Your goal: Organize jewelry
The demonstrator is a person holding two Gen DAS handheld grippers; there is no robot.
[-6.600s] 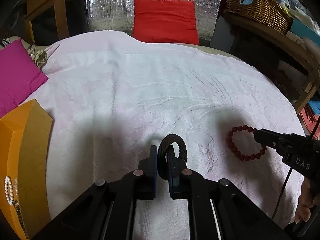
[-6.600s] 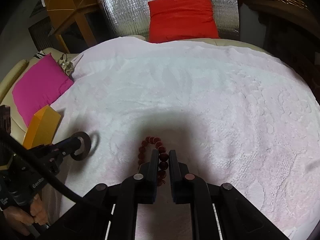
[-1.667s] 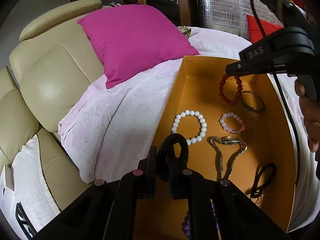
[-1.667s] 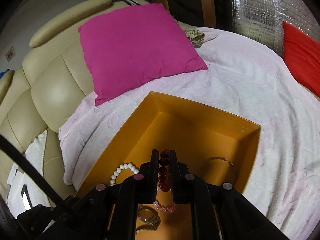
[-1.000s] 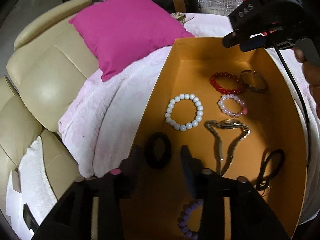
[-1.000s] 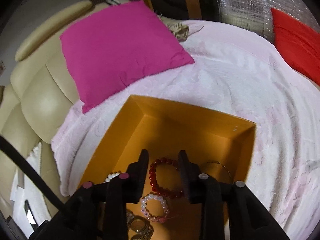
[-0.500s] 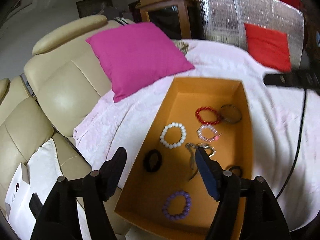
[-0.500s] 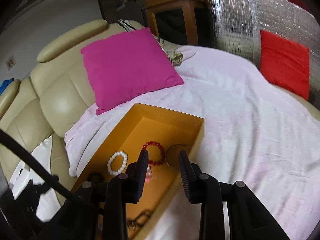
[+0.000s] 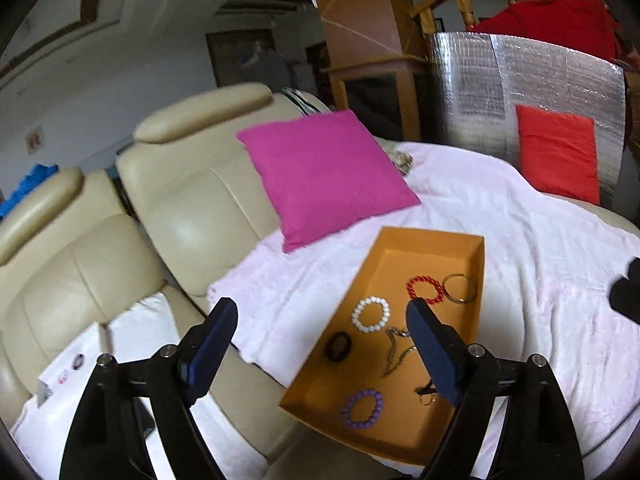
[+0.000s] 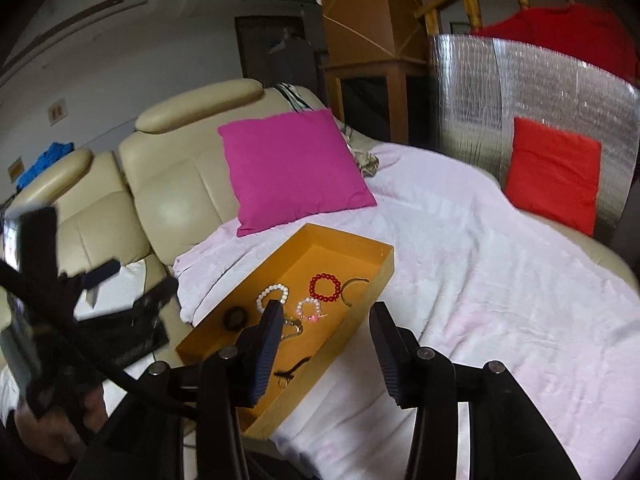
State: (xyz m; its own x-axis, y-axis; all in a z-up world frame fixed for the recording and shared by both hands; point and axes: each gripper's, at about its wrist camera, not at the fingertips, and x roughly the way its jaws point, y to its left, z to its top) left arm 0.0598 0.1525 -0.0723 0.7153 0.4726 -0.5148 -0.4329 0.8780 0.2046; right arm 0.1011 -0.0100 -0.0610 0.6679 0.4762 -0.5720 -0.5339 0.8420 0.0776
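An orange box (image 9: 432,235) (image 10: 348,241) lies on the pale pink blanket. Inside it are a red bead bracelet (image 9: 426,290) (image 10: 325,287), a black ring (image 9: 339,346) (image 10: 235,317), a white bead bracelet (image 9: 370,314), a metal bangle (image 9: 460,288), a pink bracelet (image 10: 309,308), a watch (image 9: 396,348) and a purple bracelet (image 9: 362,408). My left gripper (image 9: 320,312) hangs high above the box's near end, its jaws opening wide with nothing between them. My right gripper (image 10: 326,312) hovers above the box's right wall, its jaws also opening and empty.
A magenta pillow (image 9: 324,176) leans on the cream leather sofa (image 9: 188,208) behind the box. A red pillow (image 9: 558,152) rests against a silver foil panel (image 9: 520,80) at the far right. The blanket (image 10: 500,280) spreads to the right of the box.
The left gripper let the black ring drop into the box and the right let go of the red bracelet. Both opened and pulled up and back from the box.
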